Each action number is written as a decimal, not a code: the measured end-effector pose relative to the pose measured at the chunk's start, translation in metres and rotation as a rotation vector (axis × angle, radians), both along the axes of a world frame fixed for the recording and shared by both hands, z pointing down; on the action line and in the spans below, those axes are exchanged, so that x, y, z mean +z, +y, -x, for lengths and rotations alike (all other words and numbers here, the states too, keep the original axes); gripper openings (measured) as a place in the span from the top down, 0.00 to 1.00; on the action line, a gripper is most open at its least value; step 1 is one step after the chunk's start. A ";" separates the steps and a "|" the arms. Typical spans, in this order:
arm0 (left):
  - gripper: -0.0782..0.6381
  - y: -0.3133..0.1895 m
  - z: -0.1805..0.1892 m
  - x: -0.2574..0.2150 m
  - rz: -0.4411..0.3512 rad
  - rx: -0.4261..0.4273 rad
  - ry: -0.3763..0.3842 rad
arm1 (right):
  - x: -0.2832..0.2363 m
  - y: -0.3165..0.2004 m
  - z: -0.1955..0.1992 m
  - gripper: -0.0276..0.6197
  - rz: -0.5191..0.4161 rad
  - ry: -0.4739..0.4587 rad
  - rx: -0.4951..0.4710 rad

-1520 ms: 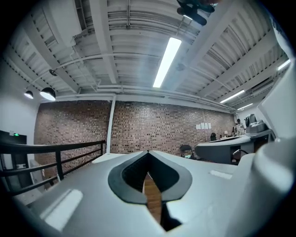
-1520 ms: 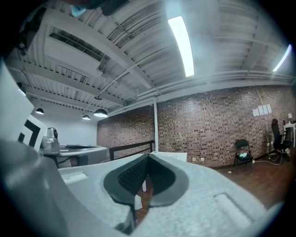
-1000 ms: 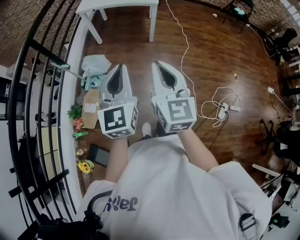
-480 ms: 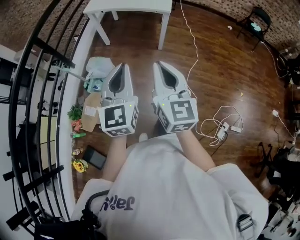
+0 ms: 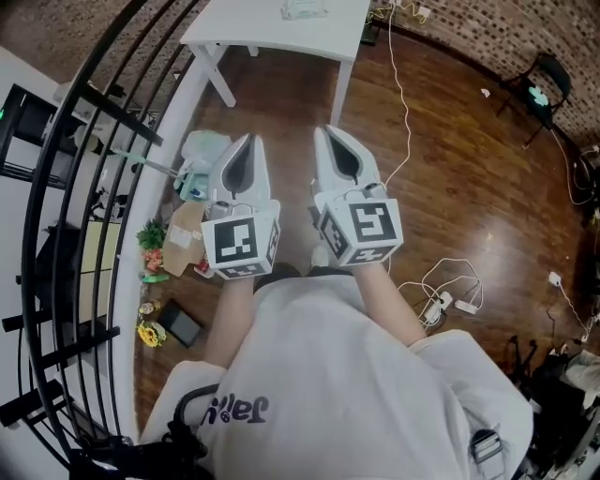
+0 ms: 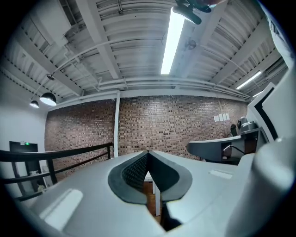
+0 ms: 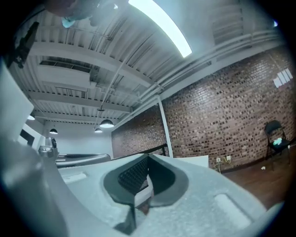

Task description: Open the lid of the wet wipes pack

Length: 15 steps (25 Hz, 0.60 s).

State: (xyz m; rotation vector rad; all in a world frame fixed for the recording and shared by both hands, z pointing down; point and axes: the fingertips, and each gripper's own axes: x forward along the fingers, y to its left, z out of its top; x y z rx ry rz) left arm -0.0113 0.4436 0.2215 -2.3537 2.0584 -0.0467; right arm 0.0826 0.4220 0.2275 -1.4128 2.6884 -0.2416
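Wooden flooring is running up to a white table [image 5: 253, 28] at twelve o'clock, where a pale item [image 5: 305, 9], probably the wet wipes pack, is lying. Left gripper [image 5: 250, 138] and right gripper [image 5: 322, 129] are pointing toward it, jaws closed and empty, the right looking slightly nearer.

wet wipes pack [image 5: 305, 8] | pale, flat, small in my view | lying on white table [image 5: 272, 33] ahead of me | lid: can't tell
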 end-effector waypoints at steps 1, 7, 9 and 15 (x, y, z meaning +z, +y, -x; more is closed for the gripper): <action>0.87 -0.008 -0.006 0.004 0.010 0.004 -0.005 | 0.004 -0.009 -0.005 0.98 0.014 -0.007 0.004; 0.87 -0.056 -0.021 0.017 0.045 0.019 -0.012 | 0.020 -0.054 -0.019 0.98 0.059 0.006 0.008; 0.87 -0.075 -0.025 0.022 0.051 0.025 -0.008 | 0.023 -0.075 -0.024 0.98 0.065 0.013 0.016; 0.87 -0.158 -0.021 0.050 0.088 0.033 0.028 | 0.045 -0.149 -0.018 0.98 0.079 0.066 0.014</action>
